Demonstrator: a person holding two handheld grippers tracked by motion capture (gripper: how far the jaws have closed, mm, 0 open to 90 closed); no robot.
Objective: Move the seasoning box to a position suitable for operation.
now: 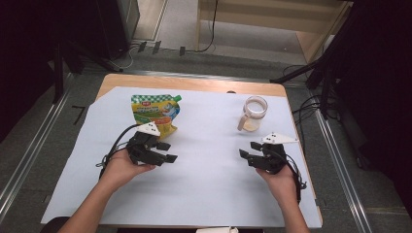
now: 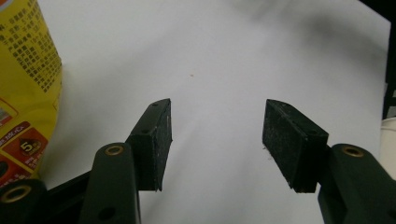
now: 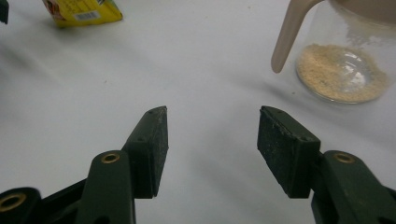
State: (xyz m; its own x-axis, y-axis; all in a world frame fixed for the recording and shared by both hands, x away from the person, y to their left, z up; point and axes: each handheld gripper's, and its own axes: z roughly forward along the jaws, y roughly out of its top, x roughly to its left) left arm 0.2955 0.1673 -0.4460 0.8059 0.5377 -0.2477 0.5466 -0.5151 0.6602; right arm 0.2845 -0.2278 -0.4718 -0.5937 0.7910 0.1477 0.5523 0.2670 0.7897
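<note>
1. Jaws of both grippers stand about half open with nothing between them: the left gripper [image 1: 164, 151] and the right gripper [image 1: 249, 149] each hover over bare white sheet [image 2: 224, 56].
2. Nearest the left jaws is a yellow-and-green pouch [image 1: 154, 114], lying just beyond them and off to their left side; it is apart from the pads.
3. Ahead of the right jaws and to their right stands a clear jar [image 3: 348, 56] with a beige handle [image 3: 292, 32], not touched.
4. Risk, as I judge it: the pouch is soft, glossy film, so a pinch on its flat face may slide or only crumple it.
5. The jar is smooth, round and hard; the jaws might skid off its wall and tip it, spilling the tan crumbly powder, possibly a grain, at its bottom.
6. Thin sheet on the worktop could wrinkle if dragged.
</note>
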